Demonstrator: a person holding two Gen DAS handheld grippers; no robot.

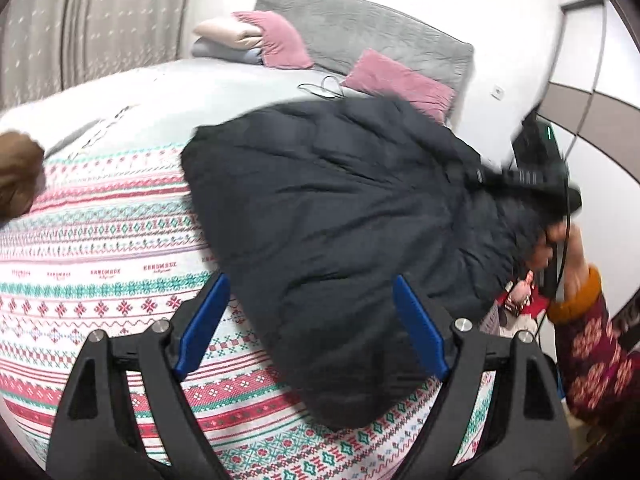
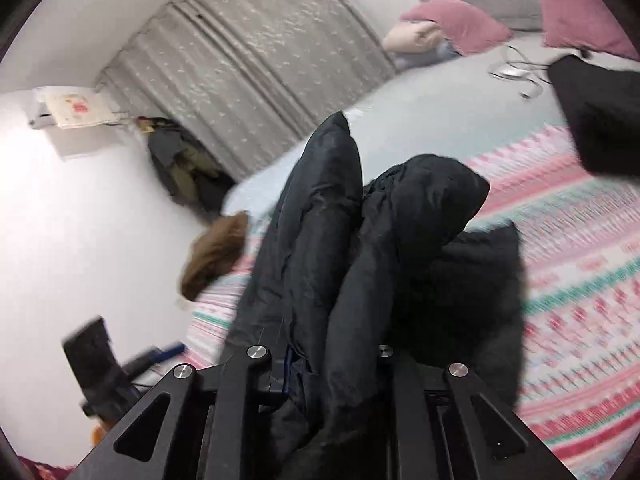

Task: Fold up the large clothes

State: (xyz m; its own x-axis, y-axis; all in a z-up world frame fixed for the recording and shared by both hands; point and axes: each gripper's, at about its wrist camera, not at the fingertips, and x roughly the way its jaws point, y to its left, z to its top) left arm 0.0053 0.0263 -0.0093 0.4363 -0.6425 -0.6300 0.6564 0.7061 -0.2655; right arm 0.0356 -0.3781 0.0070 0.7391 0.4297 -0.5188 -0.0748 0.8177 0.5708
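Observation:
A large black puffer jacket [image 1: 340, 216] lies on the patterned bedspread [image 1: 100, 264]. My left gripper [image 1: 310, 328] is open above the jacket's near edge, its blue fingers [image 1: 204, 320] apart with nothing between them. My right gripper [image 2: 332, 364] is shut on a bunched fold of the jacket [image 2: 360, 248] and lifts it off the bed; the fabric hides its fingers. In the left wrist view the right gripper [image 1: 552, 192] shows at the far right, held by a hand in a red patterned sleeve.
Pink pillows [image 1: 396, 80] and folded clothes [image 1: 228, 38] sit at the grey headboard [image 1: 380, 36]. A white cable [image 1: 324, 90] lies near them. A brown fur piece [image 1: 18, 172] rests at the bed's left edge. A curtain [image 2: 260, 60] hangs behind the bed.

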